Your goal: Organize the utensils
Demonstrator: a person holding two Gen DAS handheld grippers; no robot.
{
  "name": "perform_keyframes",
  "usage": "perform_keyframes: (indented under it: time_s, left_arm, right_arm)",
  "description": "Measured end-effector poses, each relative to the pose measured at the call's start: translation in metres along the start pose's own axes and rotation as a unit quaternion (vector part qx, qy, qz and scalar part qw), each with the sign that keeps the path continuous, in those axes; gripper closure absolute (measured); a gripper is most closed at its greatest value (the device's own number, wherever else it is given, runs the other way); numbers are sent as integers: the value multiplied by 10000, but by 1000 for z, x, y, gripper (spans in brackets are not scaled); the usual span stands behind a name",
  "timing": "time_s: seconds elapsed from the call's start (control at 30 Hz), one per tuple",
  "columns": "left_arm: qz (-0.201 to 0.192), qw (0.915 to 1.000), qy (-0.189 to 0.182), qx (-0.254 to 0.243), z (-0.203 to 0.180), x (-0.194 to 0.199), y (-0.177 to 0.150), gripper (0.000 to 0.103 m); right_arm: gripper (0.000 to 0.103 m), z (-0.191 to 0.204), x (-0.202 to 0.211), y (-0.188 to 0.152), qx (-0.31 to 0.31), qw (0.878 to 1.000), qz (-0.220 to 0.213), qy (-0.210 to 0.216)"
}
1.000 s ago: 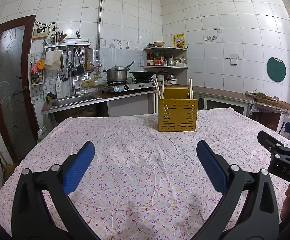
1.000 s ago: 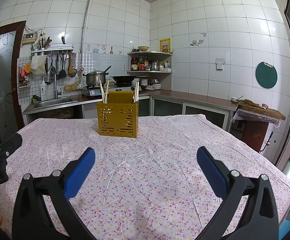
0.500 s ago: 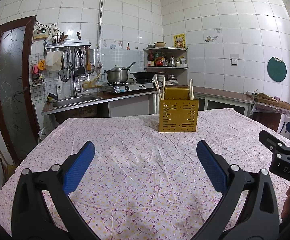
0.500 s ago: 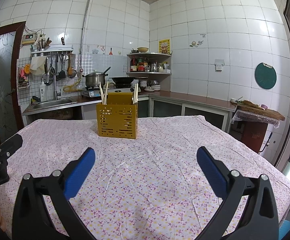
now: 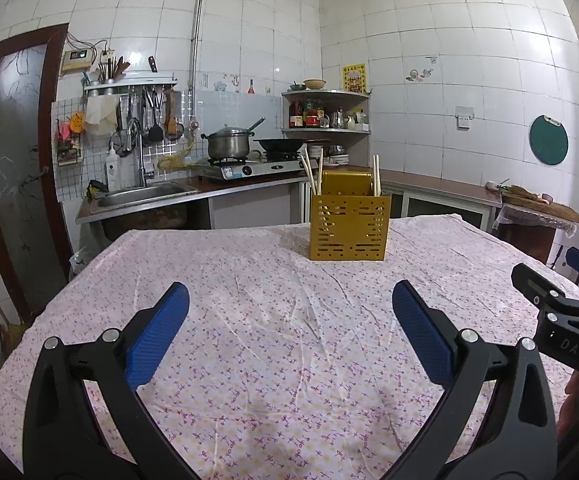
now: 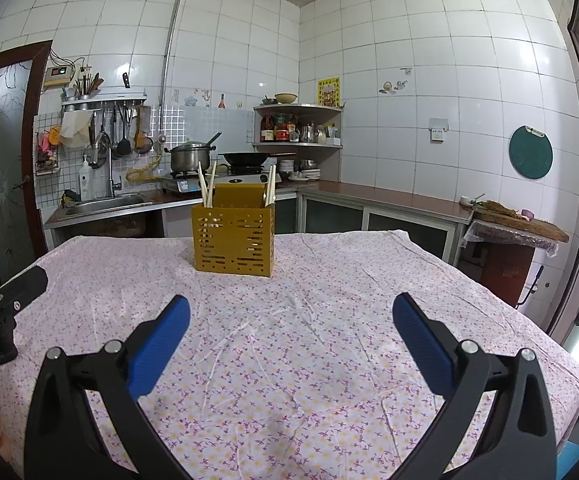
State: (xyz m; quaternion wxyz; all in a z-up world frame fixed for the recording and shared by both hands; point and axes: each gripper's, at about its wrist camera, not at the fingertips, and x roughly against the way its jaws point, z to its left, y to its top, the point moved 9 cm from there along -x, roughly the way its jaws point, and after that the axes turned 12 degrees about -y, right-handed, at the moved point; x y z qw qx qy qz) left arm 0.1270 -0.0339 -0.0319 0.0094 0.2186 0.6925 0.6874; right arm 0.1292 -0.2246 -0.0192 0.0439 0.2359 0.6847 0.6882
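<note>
Nearest the cameras, the left gripper [image 5: 290, 322] hangs over the tablecloth [image 5: 249, 344] with its blue pads spread wide and nothing between them, and the right gripper [image 6: 291, 322] does the same, released and empty; each shows at the edge of the other's view, so the two sit side by side at the near edge of the table. The cloth under them is thin, wrinkled and floral, and looks likely to slide or bunch if anything is dragged across it. Well beyond both sets of fingers, near the far edge of the table, stands the yellow holder [image 5: 348, 227], an upright perforated box; from the left gripper it lies ahead and a little to the right, from the right gripper ahead and a little to the left. Pale chopsticks [image 6: 207, 184] stand in it, a crossed pair at its left side and another pair [image 6: 270, 184] at its right. They are probably light, stiff and smooth, so they could slip; pinching a pair just above the rim looks sound. The holder itself seems light enough to tip if nudged.
</note>
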Motion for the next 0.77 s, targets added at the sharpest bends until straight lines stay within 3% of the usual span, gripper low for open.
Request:
perform_keyframes:
  time_s: [0.77]
  left_arm:
    - [-80, 9997, 145, -176, -6, 5, 4, 5]
  right_arm:
    - [4, 2, -3, -5, 5, 10000, 46, 29]
